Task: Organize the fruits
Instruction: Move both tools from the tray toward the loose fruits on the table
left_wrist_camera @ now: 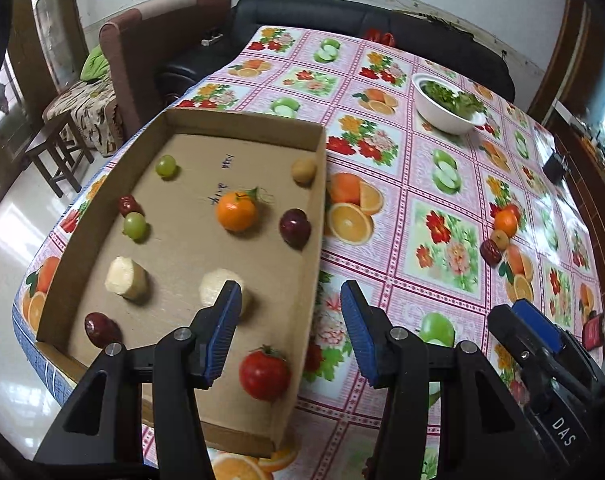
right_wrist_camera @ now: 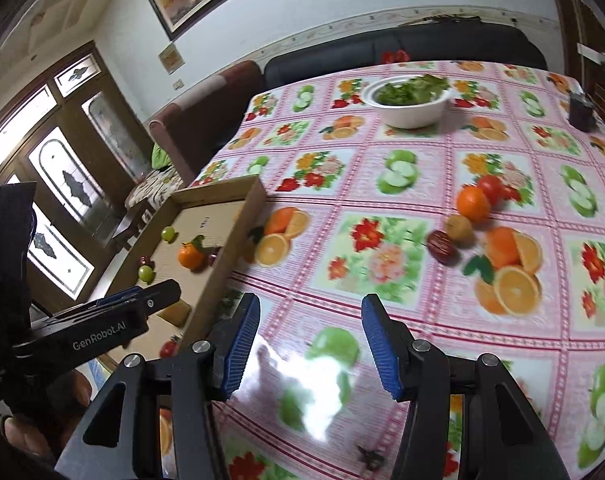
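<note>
A shallow cardboard tray (left_wrist_camera: 318,200) on the left of the table holds a tangerine (left_wrist_camera: 237,212), a tomato (left_wrist_camera: 264,374), two green grapes (left_wrist_camera: 166,166), red dates (left_wrist_camera: 295,227), two banana pieces (left_wrist_camera: 126,277) and a small brown fruit (left_wrist_camera: 303,170). My left gripper (left_wrist_camera: 290,332) is open and empty above the tray's near right corner. On the cloth to the right lie a tangerine (right_wrist_camera: 473,203), a tomato (right_wrist_camera: 491,187), a yellowish fruit (right_wrist_camera: 459,229) and a red date (right_wrist_camera: 441,246). My right gripper (right_wrist_camera: 310,346) is open and empty, short of them.
A white bowl of greens (right_wrist_camera: 407,100) stands at the far side of the fruit-patterned tablecloth (right_wrist_camera: 382,152). A dark small box (right_wrist_camera: 581,112) sits at the far right. A sofa and armchair stand behind the table. The tray also shows in the right wrist view (right_wrist_camera: 238,232).
</note>
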`<state>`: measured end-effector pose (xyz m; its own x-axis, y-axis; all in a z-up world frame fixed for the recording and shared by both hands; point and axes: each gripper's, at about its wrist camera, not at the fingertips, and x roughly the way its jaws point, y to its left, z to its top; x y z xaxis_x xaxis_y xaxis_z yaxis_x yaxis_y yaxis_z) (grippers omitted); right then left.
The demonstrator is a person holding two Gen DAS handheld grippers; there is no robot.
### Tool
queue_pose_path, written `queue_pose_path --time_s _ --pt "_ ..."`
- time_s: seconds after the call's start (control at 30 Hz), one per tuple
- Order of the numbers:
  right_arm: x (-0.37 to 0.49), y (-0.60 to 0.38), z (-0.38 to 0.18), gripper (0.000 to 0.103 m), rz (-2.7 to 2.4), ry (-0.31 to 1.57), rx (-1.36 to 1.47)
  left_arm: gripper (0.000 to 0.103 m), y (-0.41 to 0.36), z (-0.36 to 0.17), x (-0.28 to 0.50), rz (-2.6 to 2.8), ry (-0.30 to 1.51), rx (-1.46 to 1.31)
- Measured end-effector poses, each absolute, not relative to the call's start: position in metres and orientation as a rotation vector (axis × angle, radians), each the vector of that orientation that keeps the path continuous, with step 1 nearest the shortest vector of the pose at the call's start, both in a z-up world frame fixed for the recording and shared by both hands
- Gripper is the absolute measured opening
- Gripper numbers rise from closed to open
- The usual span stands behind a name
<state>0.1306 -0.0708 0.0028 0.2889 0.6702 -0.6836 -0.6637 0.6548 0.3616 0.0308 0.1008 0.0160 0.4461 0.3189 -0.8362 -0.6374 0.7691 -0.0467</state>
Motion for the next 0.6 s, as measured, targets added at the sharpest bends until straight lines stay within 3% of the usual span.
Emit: queue_pose_path --time_s 0.6 --pt "0.190 -0.134 -0.020 0.055 0.708 0.931 0.088 0.050 0.056 0.002 0.070 0.481 0.995 -0.325"
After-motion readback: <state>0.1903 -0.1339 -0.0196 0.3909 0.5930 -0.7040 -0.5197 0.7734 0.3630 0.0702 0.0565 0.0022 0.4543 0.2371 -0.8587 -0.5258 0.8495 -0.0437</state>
